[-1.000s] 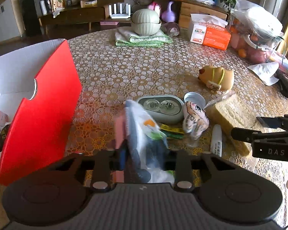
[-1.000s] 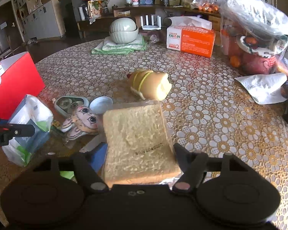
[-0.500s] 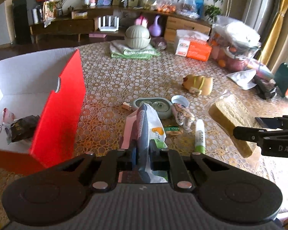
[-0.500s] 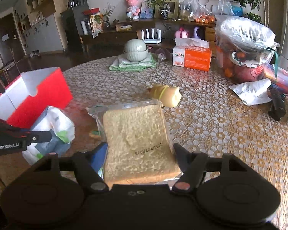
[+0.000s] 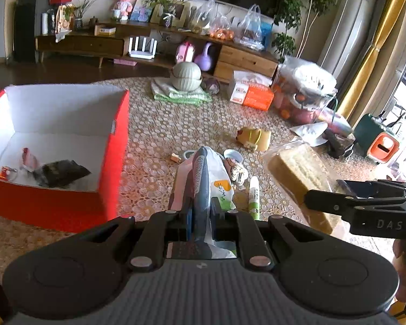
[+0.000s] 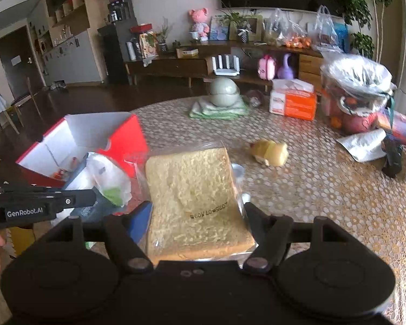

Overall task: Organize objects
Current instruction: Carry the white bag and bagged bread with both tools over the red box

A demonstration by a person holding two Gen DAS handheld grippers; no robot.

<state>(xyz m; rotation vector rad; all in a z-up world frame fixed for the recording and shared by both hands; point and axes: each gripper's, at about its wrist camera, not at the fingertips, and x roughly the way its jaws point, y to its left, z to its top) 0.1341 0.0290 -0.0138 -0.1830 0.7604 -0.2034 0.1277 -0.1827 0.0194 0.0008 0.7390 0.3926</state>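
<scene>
left claw (image 5: 200, 211) grips pouch (image 5: 215, 181) (beside red box (image 5: 116, 146) rim).

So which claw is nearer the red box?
Left. The left claw, shut on a snack packet, hangs beside the red box; the right claw holds bagged bread farther off.

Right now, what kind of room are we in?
Most likely a living or dining room in a home: a round table with a patterned cover, a low wooden sideboard along the wall with a pink plush toy and plants, and a tissue box on the table.
</scene>
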